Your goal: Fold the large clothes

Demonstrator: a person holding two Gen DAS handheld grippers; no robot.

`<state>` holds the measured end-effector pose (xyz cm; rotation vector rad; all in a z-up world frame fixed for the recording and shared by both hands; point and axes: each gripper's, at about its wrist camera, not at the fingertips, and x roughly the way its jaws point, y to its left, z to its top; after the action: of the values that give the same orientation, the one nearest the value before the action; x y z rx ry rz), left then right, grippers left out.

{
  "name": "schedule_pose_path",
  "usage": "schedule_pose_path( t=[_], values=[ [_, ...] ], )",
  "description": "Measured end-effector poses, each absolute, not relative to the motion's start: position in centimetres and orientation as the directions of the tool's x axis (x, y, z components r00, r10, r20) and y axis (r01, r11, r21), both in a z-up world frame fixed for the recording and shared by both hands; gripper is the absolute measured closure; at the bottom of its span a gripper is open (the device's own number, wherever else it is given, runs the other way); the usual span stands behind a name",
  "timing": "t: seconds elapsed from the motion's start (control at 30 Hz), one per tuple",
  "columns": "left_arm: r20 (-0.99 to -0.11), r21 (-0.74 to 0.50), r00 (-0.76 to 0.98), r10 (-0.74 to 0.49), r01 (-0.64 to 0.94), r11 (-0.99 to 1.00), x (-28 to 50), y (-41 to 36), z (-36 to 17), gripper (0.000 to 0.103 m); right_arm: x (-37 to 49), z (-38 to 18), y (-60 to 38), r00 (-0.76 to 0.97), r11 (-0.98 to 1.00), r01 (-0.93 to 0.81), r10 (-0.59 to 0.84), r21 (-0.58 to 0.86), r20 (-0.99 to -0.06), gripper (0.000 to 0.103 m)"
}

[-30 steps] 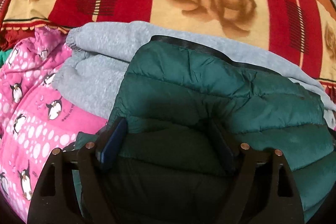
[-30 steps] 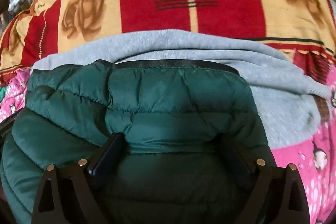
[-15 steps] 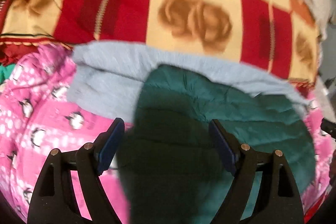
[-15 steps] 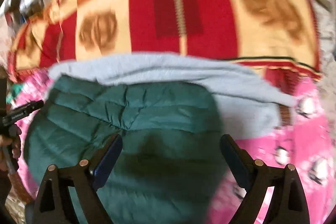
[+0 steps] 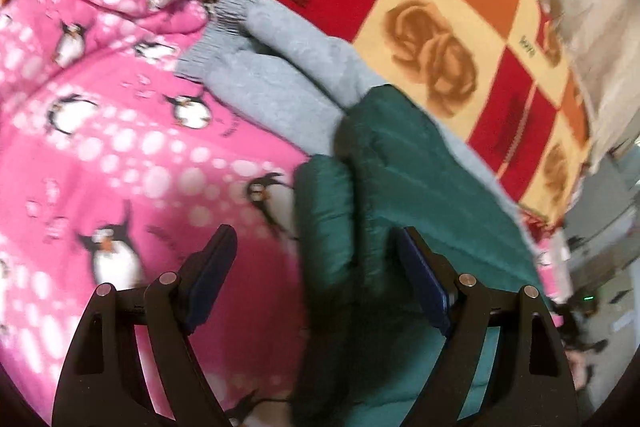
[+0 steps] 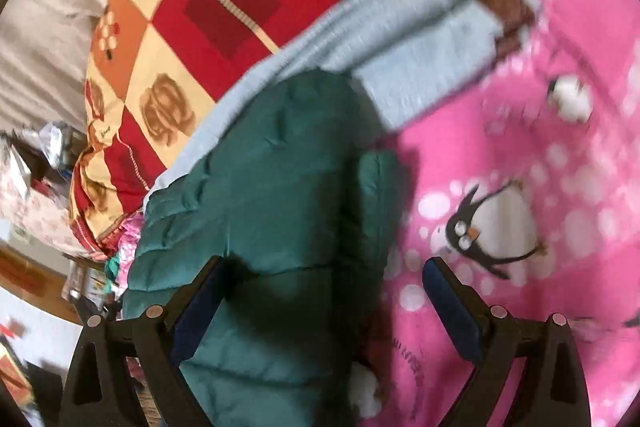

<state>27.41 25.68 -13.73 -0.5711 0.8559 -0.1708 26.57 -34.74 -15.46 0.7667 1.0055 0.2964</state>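
A dark green puffer jacket (image 5: 400, 187) lies folded on top of a grey sweatshirt (image 5: 272, 67), both resting on bedding. My left gripper (image 5: 316, 267) is open above the jacket's left edge. Its left pad hangs over the pink blanket, its right pad over the green fabric, and neither presses on cloth. In the right wrist view the jacket (image 6: 272, 187) fills the lower middle, with the grey sweatshirt (image 6: 420, 39) reaching out behind it. My right gripper (image 6: 324, 299) is open over the jacket's right edge and grips nothing.
A pink penguin-print blanket (image 5: 120, 147) (image 6: 540, 187) lies under and beside the clothes. A red and yellow rose-patterned blanket (image 5: 420, 7) (image 6: 180, 27) covers the bed behind them. Room clutter (image 6: 32, 187) shows past the bed's edge.
Both grippers have pulled back off the jacket and swung apart, the left toward its left edge, the right toward its right edge. Both views have rolled. The jacket stays folded on the sweatshirt.
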Motion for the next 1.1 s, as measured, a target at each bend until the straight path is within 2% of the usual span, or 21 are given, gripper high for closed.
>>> schedule_pose_path(
  t=[0.13,0.17,0.2,0.23,0.43,0.53,0.57,0.6,0.63,0.67,0.77,0.83,0.87,0.9,0.97,1.1],
  values=[
    [-0.647,-0.576,0.612,-0.454,-0.003,0.817,29.1,24.1,-14.0,0.018,27.6,-15.9,-34.3,0.541,0.677,0.052,0.599,0.734,-0.59,0.0],
    [-0.659,-0.573,0.595,-0.459,-0.003,0.82,29.7,23.6,-14.3,0.012,27.9,-16.0,-34.1,0.531,0.676,0.036,0.611,0.736,-0.587,0.0],
    [-0.669,-0.579,0.579,-0.466,-0.014,0.815,30.3,23.5,-14.7,0.001,28.4,-16.1,-33.9,0.515,0.673,0.017,0.628,0.74,-0.583,0.0],
    [-0.674,-0.595,0.558,-0.483,-0.023,0.803,30.9,23.4,-15.2,0.0,28.9,-16.1,-33.6,0.497,0.667,-0.003,0.647,0.745,-0.578,0.0],
    [-0.685,-0.623,0.433,-0.586,0.069,0.779,34.1,23.2,-16.2,0.0,30.8,-16.6,-32.7,0.439,0.695,-0.083,0.669,0.714,-0.6,0.0],
    [-0.672,-0.634,0.406,-0.619,0.117,0.765,34.0,23.7,-16.2,0.0,30.6,-16.7,-32.7,0.444,0.685,-0.121,0.685,0.718,-0.578,0.0],
    [-0.671,-0.625,0.416,-0.614,0.128,0.77,33.8,23.6,-16.2,0.0,30.6,-16.7,-32.6,0.446,0.68,-0.131,0.691,0.722,-0.57,0.001],
    [-0.676,-0.612,0.423,-0.604,0.135,0.779,33.7,23.3,-16.1,0.0,30.6,-16.5,-32.3,0.442,0.669,-0.149,0.704,0.728,-0.556,0.007],
    [-0.675,-0.599,0.43,-0.6,0.156,0.786,33.9,22.5,-15.9,0.005,30.6,-16.2,-31.9,0.434,0.649,-0.184,0.728,0.739,-0.531,0.012],
    [-0.666,-0.59,0.435,-0.606,0.191,0.785,33.8,21.7,-15.5,0.015,30.7,-16.0,-31.5,0.43,0.643,-0.204,0.736,0.738,-0.523,0.017],
    [-0.66,-0.542,0.475,-0.581,0.234,0.807,33.7,20.4,-14.3,0.038,31.5,-16.2,-30.3,0.435,0.726,-0.172,0.663,0.666,-0.61,0.019],
    [-0.661,-0.508,0.506,-0.554,0.243,0.827,33.5,20.0,-13.4,0.049,31.5,-15.6,-29.9,0.449,0.74,-0.167,0.645,0.651,-0.618,0.027],
    [-0.661,-0.49,0.521,-0.541,0.247,0.836,33.3,19.9,-12.9,0.055,31.4,-15.1,-29.8,0.458,0.746,-0.18,0.64,0.641,-0.617,0.037],
    [-0.661,-0.477,0.531,-0.531,0.249,0.843,33.2,19.7,-12.5,0.059,31.1,-14.4,-29.7,0.467,0.75,-0.189,0.637,0.634,-0.613,0.047],
    [-0.66,-0.445,0.55,-0.512,0.263,0.856,32.6,19.3,-11.3,0.062,30.7,-12.6,-29.8,0.487,0.75,-0.206,0.636,0.628,-0.599,0.059],
    [-0.661,-0.414,0.563,-0.496,0.277,0.867,31.5,18.7,-9.0,0.066,29.5,-8.5,-28.9,0.516,0.772,-0.254,0.618,0.583,-0.594,0.065]
  ],
)
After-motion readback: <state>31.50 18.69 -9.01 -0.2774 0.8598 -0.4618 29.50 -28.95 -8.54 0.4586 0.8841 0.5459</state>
